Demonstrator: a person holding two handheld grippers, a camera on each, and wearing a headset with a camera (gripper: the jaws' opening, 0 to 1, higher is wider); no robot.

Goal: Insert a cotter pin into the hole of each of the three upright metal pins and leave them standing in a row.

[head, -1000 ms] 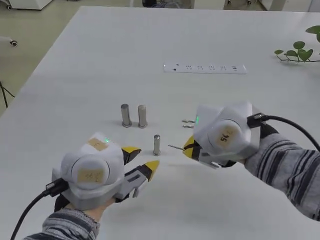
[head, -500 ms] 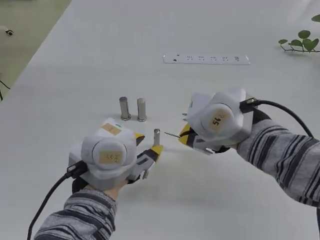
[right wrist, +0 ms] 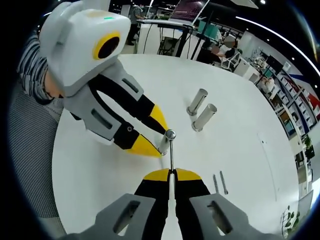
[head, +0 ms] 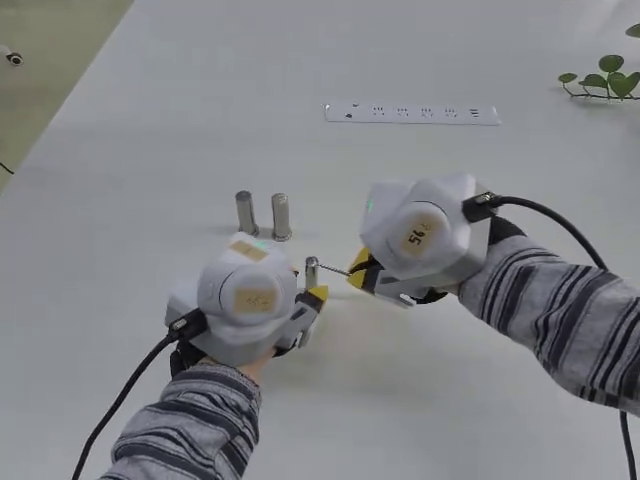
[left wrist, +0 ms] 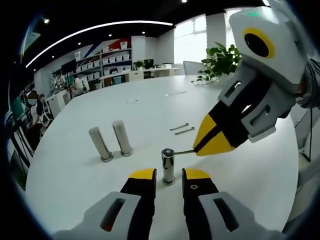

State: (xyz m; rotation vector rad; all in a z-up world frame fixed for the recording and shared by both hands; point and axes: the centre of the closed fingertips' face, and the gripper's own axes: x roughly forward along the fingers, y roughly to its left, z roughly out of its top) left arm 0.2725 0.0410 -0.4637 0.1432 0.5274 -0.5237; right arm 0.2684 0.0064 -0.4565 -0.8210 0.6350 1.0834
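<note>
A short upright metal pin [head: 311,271] stands near the table's middle. My left gripper [head: 309,291] is shut on its lower part, one jaw on each side of the pin [left wrist: 168,165]. My right gripper [head: 357,272] is shut on a thin cotter pin [right wrist: 171,155], which points at the metal pin's head [right wrist: 170,135] and reaches it. Two taller metal pins [head: 245,212] [head: 281,216] stand side by side behind, untouched. In the left gripper view the right gripper [left wrist: 200,148] comes in from the right, level with the pin's top.
Two spare cotter pins [left wrist: 180,129] lie on the white table [head: 150,150] past the near pin, also seen as a pair [right wrist: 220,182] in the right gripper view. A white power strip [head: 412,113] lies further back and a plant sprig [head: 598,84] is at the far right.
My left gripper moved forward and right and went from open to shut around the near pin. My right gripper brought the cotter pin leftward up to the pin's head.
</note>
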